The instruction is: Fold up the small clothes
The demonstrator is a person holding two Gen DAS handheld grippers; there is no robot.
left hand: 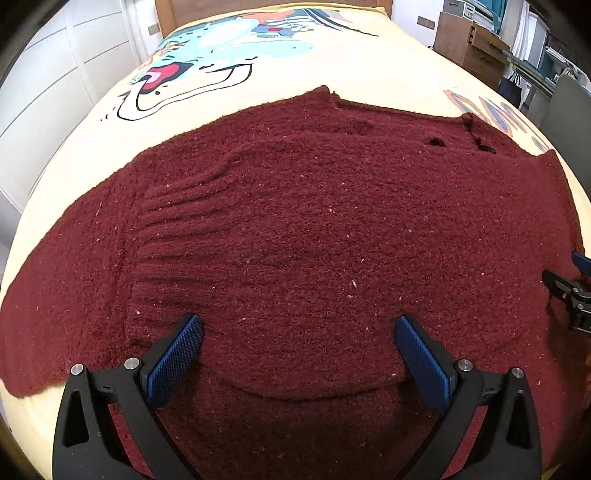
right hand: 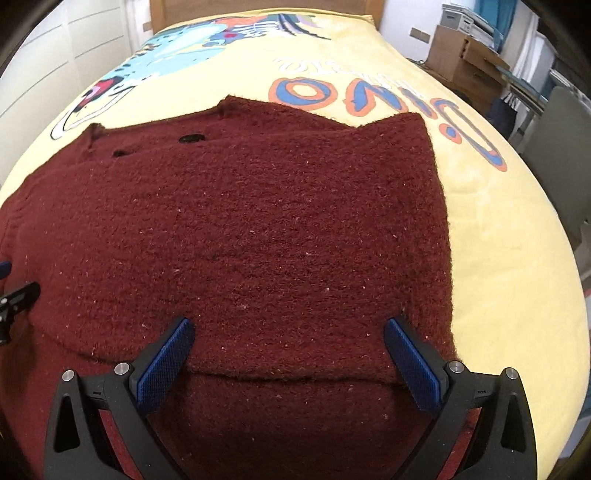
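Observation:
A dark red knitted sweater (left hand: 314, 221) lies flat on a yellow printed bedspread (left hand: 362, 62), with one sleeve stretched out to the left. The sweater (right hand: 258, 221) fills the right wrist view too; its right side ends in a straight edge. A folded edge runs across the cloth just in front of both grippers. My left gripper (left hand: 298, 328) hovers open over the near part of the sweater, nothing between its blue pads. My right gripper (right hand: 288, 330) is open as well, over the sweater's near right part. Each gripper shows at the other view's side edge.
The bedspread (right hand: 498, 258) carries a cartoon print and lettering; bare yellow cloth lies right of the sweater. A wooden headboard (left hand: 258, 5) stands at the far end. White cupboard doors (left hand: 55, 74) are on the left, boxes and shelves (right hand: 469, 55) at the far right.

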